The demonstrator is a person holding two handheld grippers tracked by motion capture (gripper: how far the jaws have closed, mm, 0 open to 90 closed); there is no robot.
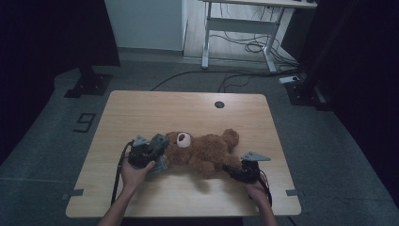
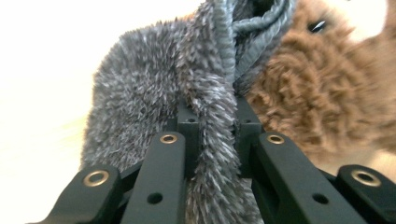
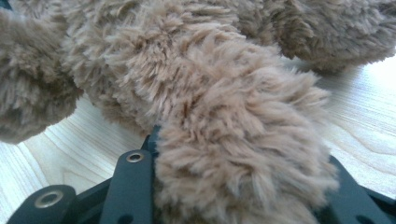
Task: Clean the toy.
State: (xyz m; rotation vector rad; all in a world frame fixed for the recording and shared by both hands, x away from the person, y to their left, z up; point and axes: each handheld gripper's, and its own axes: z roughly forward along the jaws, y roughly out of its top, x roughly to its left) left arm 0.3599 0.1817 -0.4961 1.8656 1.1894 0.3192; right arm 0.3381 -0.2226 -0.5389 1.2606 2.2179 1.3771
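Lying on its back across the near half of the desk (image 1: 141, 108), the brown teddy bear (image 1: 207, 149) has its head toward the left. The left hand-held gripper (image 2: 212, 121) is clenched on a grey fuzzy cloth (image 2: 154, 93) beside the head. The right hand-held gripper (image 3: 233, 186) grasps 1 leg (image 3: 233, 140).

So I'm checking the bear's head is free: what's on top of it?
A grey fuzzy cloth, pinched in the left gripper, lies at the teddy bear's head. The white muzzle shows; the head under the cloth is hidden.
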